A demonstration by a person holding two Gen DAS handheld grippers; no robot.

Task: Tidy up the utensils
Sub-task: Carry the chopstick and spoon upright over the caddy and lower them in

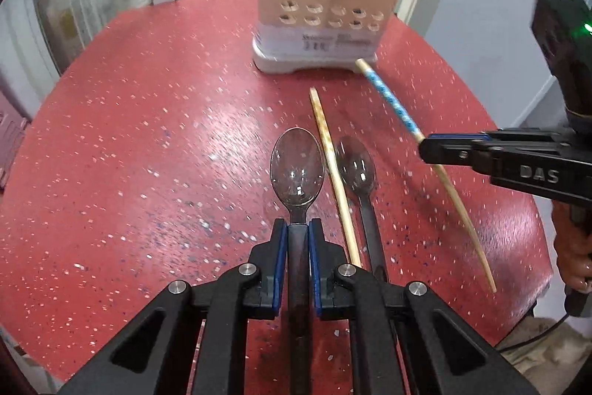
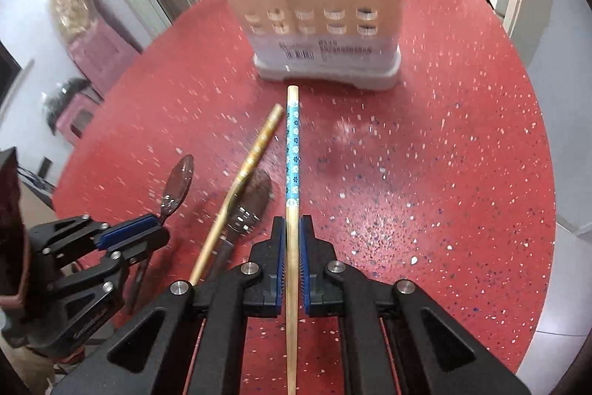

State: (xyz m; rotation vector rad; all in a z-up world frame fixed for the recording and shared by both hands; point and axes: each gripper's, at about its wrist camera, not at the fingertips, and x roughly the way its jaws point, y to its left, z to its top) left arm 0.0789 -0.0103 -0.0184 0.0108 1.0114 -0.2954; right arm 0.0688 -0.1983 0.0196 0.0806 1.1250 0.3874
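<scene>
Spoon (image 1: pixel 297 173) clamped in left gripper (image 1: pixel 298 228), chopstick (image 2: pixel 292 165) (blue-patterned) in right gripper (image 2: pixel 292 228) — both pinched.

Both pictures are bright, with soft light from above making little white shines on the clear plastic spoon (image 1: pixel 297 173) and the speckled red round table (image 1: pixel 148 136). The edges curve and go dark. Ahead of each gripper, the tan holder with round holes (image 2: pixel 314 10) looks smeared.

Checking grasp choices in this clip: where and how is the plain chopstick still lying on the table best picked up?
Probably mid-shaft on the plain chopstick, from above, jaws across its width. It lies flat on the red table tight against the second spoon, so the spoon-free side gives little room.
</scene>
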